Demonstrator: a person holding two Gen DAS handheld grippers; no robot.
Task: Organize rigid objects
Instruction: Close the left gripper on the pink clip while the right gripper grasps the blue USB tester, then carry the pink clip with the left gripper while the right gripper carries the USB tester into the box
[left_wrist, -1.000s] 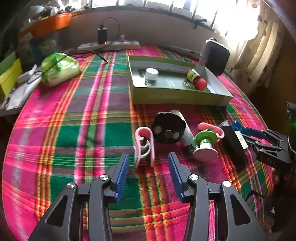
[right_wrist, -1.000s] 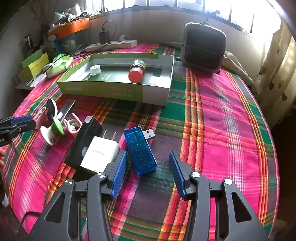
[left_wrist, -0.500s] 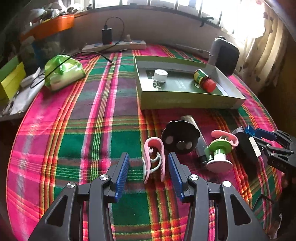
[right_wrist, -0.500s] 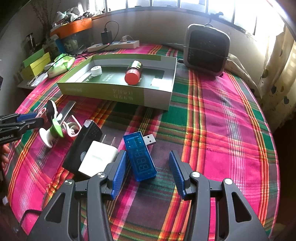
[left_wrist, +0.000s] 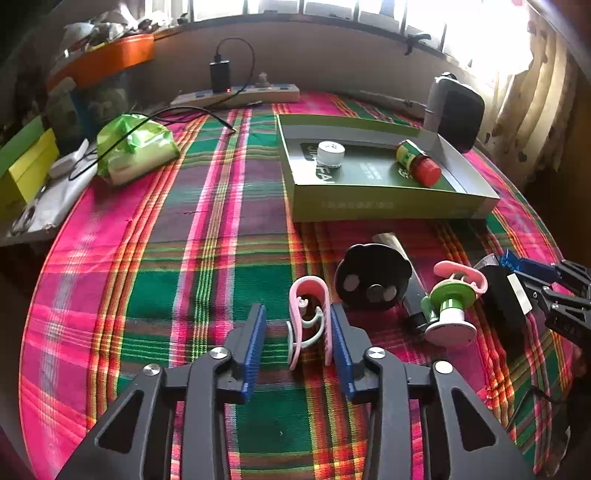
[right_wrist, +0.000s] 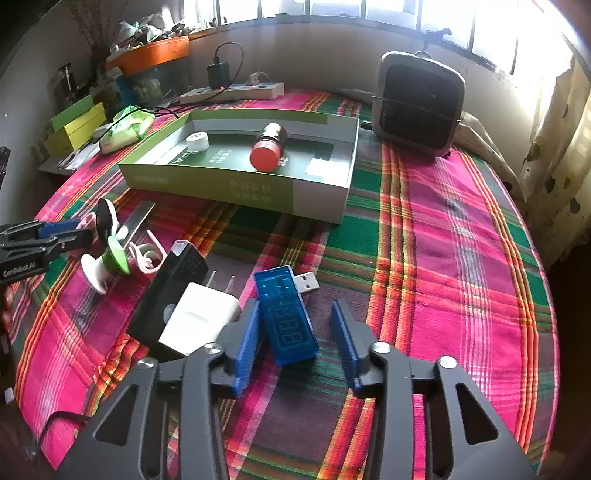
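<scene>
Rigid objects lie loose on the plaid-covered counter (left_wrist: 155, 288) in front of a shallow green box (right_wrist: 207, 177). Faint pale print runs along the box's front wall, too blurred to read; large white letters on its floor are partly hidden by a small white-capped jar (right_wrist: 197, 142) standing inside, beside a red-capped bottle (right_wrist: 267, 147) on its side.

Left gripper (left_wrist: 297, 345): its jaws have just been closing around a pink clip (left_wrist: 310, 321), whose right edge touches the right pad, while a gap remains on the left. The gripper's side reads "GenRobot.AI" in the right wrist view.

Right gripper (right_wrist: 297, 341): its jaws have just been closing around a blue USB meter (right_wrist: 286, 314) showing segmented "888" digits; the left pad touches it, the right stands clear. A white plug adapter (right_wrist: 201, 321) rests on a black device (right_wrist: 170, 291) just beside.
</scene>
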